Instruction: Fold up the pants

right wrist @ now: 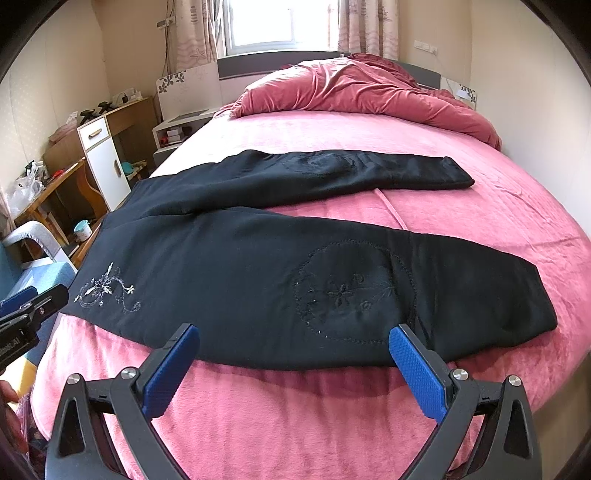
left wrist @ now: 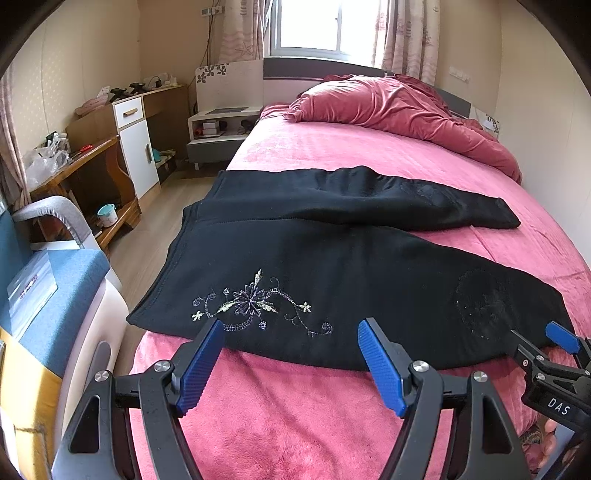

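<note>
Black pants (left wrist: 332,266) lie flat across a bed (left wrist: 332,147) with a pink blanket, waistband at the left bed edge, legs running to the right. The two legs are spread in a V: far leg (right wrist: 332,173) angled toward the headboard side, near leg (right wrist: 332,288) closest to the cameras. Pale floral embroidery (left wrist: 255,302) sits on the near hip close to the waistband; a dark stitched circle (right wrist: 354,291) sits further down the near leg.

Left hand-held gripper (left wrist: 291,365): jaws wide apart, nothing between them, blue pads (left wrist: 201,369) over the blanket just short of the pants' near edge, below the embroidery. Not touching the cloth as far as I can tell.

Right hand-held gripper (right wrist: 291,373): jaws also wide apart, empty, pads (right wrist: 417,373) at the near edge of the near leg, below the stitched circle. Contact with the fabric unclear. In the left wrist view it shows at the right border, by the near leg's cuff end.

A crumpled red duvet (left wrist: 399,110) is piled at the head of the bed, well apart from the pants. Window (left wrist: 314,26) with curtains behind the headboard. Nightstand (left wrist: 218,129) just beside the bed head, white-and-wood cabinet (left wrist: 136,140) along the left wall, blue chair (left wrist: 48,288) near the bed's left edge.
</note>
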`<state>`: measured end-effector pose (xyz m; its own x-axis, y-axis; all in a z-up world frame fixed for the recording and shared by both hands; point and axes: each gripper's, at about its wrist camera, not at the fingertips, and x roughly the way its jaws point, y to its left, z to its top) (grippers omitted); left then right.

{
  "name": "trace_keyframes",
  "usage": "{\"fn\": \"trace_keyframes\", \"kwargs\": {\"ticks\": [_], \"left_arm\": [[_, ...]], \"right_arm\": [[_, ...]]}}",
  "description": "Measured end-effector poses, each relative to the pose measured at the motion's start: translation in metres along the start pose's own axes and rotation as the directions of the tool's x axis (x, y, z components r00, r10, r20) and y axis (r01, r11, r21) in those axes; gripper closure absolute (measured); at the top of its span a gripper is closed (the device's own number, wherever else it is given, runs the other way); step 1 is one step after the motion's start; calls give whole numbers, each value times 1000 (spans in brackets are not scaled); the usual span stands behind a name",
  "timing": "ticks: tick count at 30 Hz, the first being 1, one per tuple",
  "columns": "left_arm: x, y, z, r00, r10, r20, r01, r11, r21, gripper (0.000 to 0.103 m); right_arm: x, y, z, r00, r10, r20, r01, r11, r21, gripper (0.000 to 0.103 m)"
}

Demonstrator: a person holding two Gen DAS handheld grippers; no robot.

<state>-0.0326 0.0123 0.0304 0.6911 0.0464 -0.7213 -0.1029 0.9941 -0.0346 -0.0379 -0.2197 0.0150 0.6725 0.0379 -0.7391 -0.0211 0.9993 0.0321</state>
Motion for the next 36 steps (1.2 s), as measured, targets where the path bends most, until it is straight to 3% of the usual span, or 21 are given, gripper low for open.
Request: {"fn": "trace_keyframes", "kwargs": {"ticks": [22, 23, 25, 28, 31, 34, 36], "left_arm": [[4, 3, -4, 1000, -8, -21, 8, 1000, 1, 26], [5, 3, -3, 1000, -13, -26, 13, 1000, 0, 26], [11, 6, -5, 998, -41, -48, 40, 999, -10, 11], [28, 18, -7, 990, -79, -114, 75, 996, -38, 9], [44, 37, -12, 980, -110, -168, 93, 990, -105, 9], [59, 59, -15, 972, -111, -206, 77, 983, -166, 9], [65, 76, -15, 973, -115, -200, 73, 976, -207, 9]], "right_arm": [[5, -8, -3, 1000, 1, -18, -1, 1000, 26, 0], [6, -9, -3, 1000, 2, -21, -1, 1000, 26, 0], [7, -16, -3, 999, 27, -34, -26, 999, 43, 0], [9, -39, -3, 995, 88, -51, -81, 989, 120, 0], [10, -94, -7, 986, 154, -57, -129, 943, 306, 0], [7, -152, -18, 990, 134, -35, -105, 889, 446, 0], [3, -196, -29, 996, 80, -27, -53, 844, 534, 4]]}}
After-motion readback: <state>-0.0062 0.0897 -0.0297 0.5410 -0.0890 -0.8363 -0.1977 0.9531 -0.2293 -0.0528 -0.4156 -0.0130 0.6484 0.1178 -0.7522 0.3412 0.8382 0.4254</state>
